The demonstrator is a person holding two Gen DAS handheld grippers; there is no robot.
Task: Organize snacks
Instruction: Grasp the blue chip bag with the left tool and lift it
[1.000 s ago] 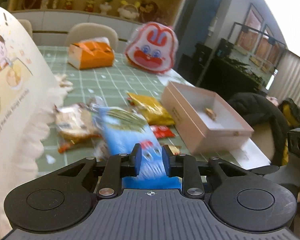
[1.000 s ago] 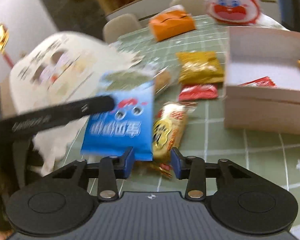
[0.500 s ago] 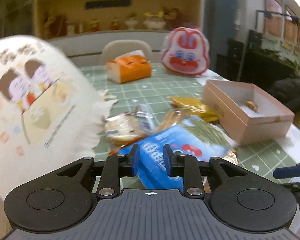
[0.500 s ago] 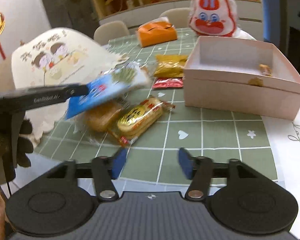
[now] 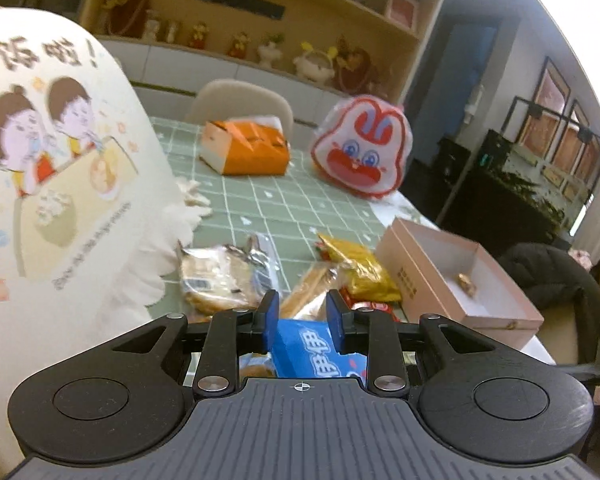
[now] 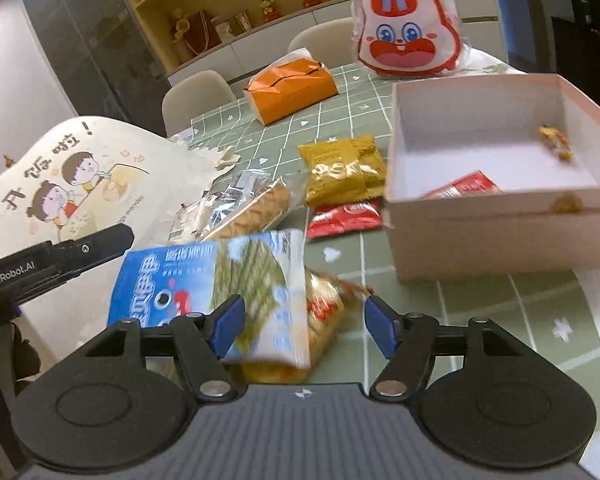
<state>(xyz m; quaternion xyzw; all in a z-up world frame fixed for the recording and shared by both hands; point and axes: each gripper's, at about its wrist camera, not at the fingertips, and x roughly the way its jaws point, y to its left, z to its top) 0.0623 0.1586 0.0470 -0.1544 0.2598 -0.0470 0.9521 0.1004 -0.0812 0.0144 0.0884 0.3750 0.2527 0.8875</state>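
My left gripper (image 5: pixel 302 316) is shut on a blue snack packet (image 5: pixel 320 354). In the right wrist view the same packet (image 6: pixel 212 288) hangs in the air above the table, with its free end between my right gripper's open fingers. My right gripper (image 6: pixel 302 330) is open and not closed on it. The left gripper (image 6: pixel 60 258) enters that view from the left. A pink open box (image 6: pixel 500 220) at the right holds a red packet (image 6: pixel 464 188) and a small gold candy (image 6: pixel 556 142).
On the green checked tablecloth (image 6: pixel 420 292) lie a gold packet (image 6: pixel 342 170), a red packet (image 6: pixel 344 216), clear-wrapped pastries (image 6: pixel 236 208) and a yellow-wrapped cake (image 6: pixel 320 332). A white cartoon bag (image 6: pixel 80 176) stands left. An orange tissue box (image 6: pixel 292 88) and a rabbit bag (image 6: pixel 408 36) stand behind.
My left gripper carried the blue packet rightward and lower, toward my right gripper. My right gripper opened wider and came in around the packet's free end.
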